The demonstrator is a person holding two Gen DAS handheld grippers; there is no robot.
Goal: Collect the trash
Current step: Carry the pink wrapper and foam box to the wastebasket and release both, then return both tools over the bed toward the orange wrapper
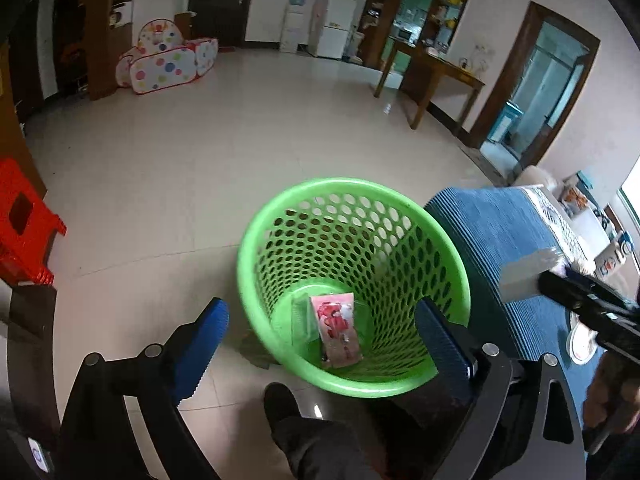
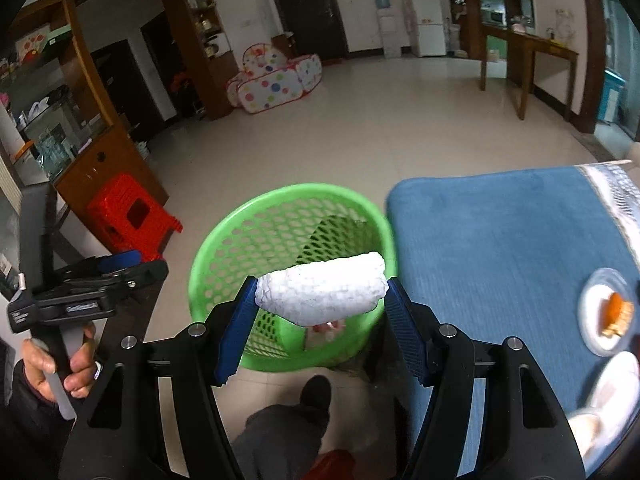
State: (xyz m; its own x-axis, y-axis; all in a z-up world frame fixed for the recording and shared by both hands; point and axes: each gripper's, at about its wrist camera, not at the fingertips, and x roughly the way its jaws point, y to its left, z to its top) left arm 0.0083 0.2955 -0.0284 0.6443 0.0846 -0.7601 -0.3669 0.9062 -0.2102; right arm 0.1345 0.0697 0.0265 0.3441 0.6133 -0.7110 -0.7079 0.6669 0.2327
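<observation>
A green perforated trash basket (image 1: pixel 280 216) stands on the floor beside a blue-covered table; it also shows in the right wrist view (image 2: pixel 224 232). A pink wrapper (image 1: pixel 338 330) and a clear plastic piece lie at its bottom. My left gripper (image 1: pixel 320 340) is open and empty, its blue fingers either side of the basket's near rim. My right gripper (image 2: pixel 322 300) is shut on a white foam net (image 2: pixel 320 290) and holds it above the basket's opening. The foam net shows blurred in the left wrist view (image 1: pixel 528 276).
The blue table cover (image 2: pixel 500 248) lies right of the basket, with a small plate of food (image 2: pixel 608 312) and a white dish (image 2: pixel 616 380) at its right edge. A red plastic stool (image 2: pixel 128 216) stands left. A shoe (image 1: pixel 280 404) is by the basket.
</observation>
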